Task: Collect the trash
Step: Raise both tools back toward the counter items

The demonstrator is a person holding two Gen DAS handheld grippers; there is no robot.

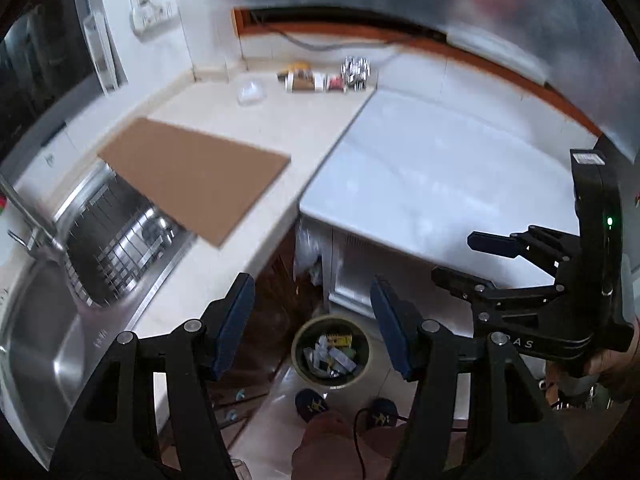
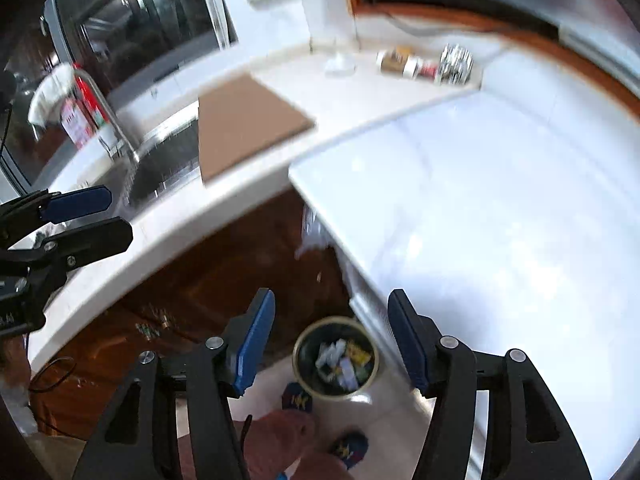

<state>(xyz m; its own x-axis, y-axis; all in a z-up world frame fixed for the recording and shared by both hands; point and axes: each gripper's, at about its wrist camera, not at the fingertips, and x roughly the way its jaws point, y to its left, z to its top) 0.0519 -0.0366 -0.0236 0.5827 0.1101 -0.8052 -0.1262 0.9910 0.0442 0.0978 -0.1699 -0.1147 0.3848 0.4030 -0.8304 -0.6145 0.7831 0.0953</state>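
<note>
We are holding both grippers high above the kitchen floor, looking down into 1 round bin (image 1: 331, 352) that is already carrying several wrappers and cartons. The left gripper (image 1: 312, 326) and the right gripper (image 2: 331, 342) are both standing with their blue pads apart and nothing between them.

We are judging the job partly done: some trash is in the bin, while a small cluster (image 1: 324, 76) is waiting at the counter's (image 1: 256, 128) far edge against the wall, about 4 pieces, with 1 crumpled foil item (image 1: 355, 70) at its right end and 1 clear plastic scrap (image 1: 251, 92) lying just beside it. 1 cardboard sheet (image 1: 192, 176) is overhanging the sink (image 1: 40, 340) at the counter's left.
</note>
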